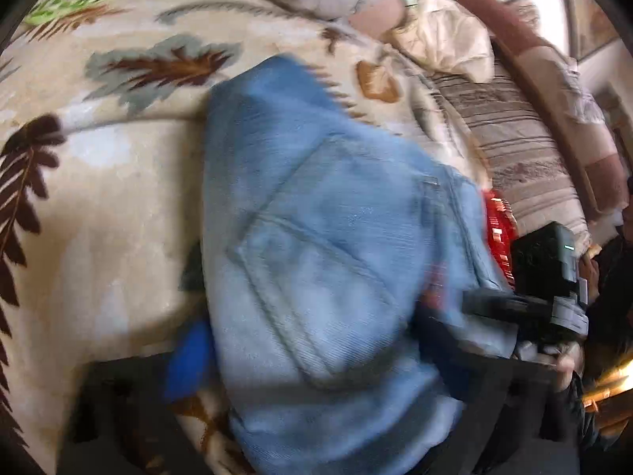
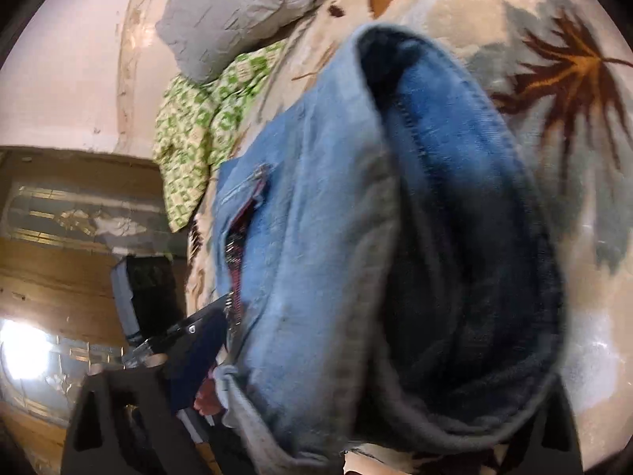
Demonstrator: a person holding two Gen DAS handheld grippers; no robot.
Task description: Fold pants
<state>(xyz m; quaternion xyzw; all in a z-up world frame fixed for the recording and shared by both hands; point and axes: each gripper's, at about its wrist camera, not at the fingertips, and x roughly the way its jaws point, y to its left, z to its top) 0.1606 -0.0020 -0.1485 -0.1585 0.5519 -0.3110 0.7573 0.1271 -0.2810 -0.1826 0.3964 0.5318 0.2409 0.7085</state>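
Light blue jeans (image 1: 316, 237) lie folded in a thick bundle on a cream blanket with a leaf pattern (image 1: 118, 217), a back pocket facing up. My left gripper (image 1: 316, 360) has the near end of the bundle between its fingers, and the blue pad (image 1: 190, 360) touches the denim. In the right wrist view the jeans (image 2: 316, 257) show their zip and a dark inner fold. My right gripper (image 2: 376, 388) has that thick wad filling its jaws from side to side. The right gripper's black body (image 1: 546, 273) sits at the jeans' right edge. Both views are blurred.
A grey pillow (image 2: 237, 12) and a green-patterned cloth (image 2: 190, 138) lie at the head of the bed. A striped pillow (image 1: 514, 138) and a red item (image 1: 498, 233) lie beside the jeans. Wooden furniture (image 2: 59, 277) stands past the bed's edge.
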